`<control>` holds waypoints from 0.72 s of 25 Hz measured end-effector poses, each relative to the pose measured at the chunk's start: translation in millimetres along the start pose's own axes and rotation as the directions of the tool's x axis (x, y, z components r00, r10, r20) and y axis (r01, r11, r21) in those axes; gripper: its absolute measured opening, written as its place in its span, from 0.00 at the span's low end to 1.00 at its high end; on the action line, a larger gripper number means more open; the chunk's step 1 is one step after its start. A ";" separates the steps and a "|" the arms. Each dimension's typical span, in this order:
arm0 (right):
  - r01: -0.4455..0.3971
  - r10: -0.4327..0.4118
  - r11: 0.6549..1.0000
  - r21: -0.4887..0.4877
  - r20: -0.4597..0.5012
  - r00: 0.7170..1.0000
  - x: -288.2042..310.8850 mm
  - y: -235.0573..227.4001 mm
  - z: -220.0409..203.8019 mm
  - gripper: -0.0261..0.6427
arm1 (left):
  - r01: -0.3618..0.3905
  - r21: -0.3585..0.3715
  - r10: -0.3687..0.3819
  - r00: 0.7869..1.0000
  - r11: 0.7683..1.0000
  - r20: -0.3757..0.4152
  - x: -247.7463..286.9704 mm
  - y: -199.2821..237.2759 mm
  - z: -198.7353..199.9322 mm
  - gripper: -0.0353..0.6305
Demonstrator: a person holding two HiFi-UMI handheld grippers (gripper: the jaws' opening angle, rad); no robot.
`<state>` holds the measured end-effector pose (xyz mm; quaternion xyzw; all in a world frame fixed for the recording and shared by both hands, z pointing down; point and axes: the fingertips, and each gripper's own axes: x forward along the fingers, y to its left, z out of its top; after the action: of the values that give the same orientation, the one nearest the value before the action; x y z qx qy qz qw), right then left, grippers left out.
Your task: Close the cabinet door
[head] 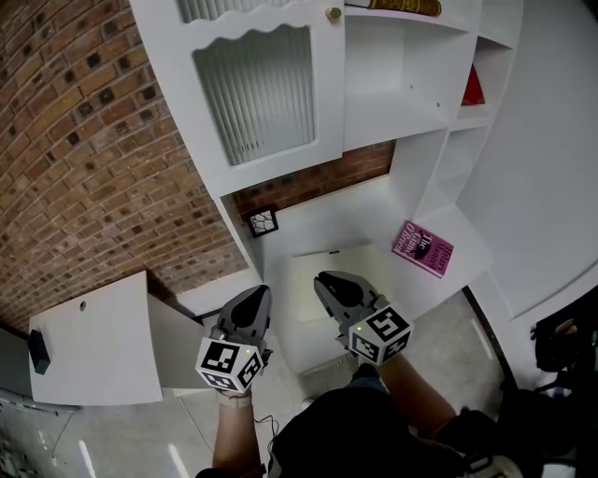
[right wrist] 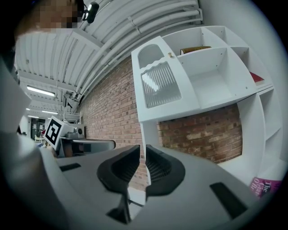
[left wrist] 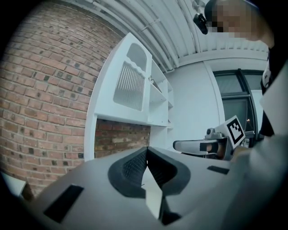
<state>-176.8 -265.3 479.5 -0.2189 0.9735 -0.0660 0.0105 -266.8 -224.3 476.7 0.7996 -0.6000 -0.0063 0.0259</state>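
Door (head: 257, 89) upper centre looks closed; we hold left gripper (head: 255, 293) pressed together, right gripper (head: 329, 279) nearly together, both empty.

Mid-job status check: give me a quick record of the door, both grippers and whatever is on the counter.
cabinet door: ribbed glass panel, looks flush with the cabinet front
knob: untouched
left gripper: shut, empty, not touching the cabinet
right gripper: shut, empty, not touching the cabinet
counter: pink book lying flat
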 end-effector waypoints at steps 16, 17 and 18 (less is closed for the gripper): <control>-0.007 0.005 0.998 -0.056 -0.026 1.000 -3.8 21.1 -3.7 0.11 | -0.019 -0.011 0.020 0.999 1.000 0.025 -21.1 -1.0 -5.8 0.07; -0.005 0.004 0.998 -0.056 -0.027 1.000 -3.9 21.4 -3.9 0.11 | -0.018 -0.011 0.018 1.000 1.000 0.025 -21.5 -1.2 -6.2 0.07; -0.004 0.003 0.998 -0.056 -0.028 1.000 -3.9 21.7 -4.1 0.11 | -0.017 -0.012 0.018 1.000 1.000 0.025 -22.0 -1.2 -6.5 0.07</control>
<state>-182.6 -243.7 480.7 -0.2165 0.9754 -0.0415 -0.0091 -271.5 -202.6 482.6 0.7939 -0.6072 -0.0199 0.0230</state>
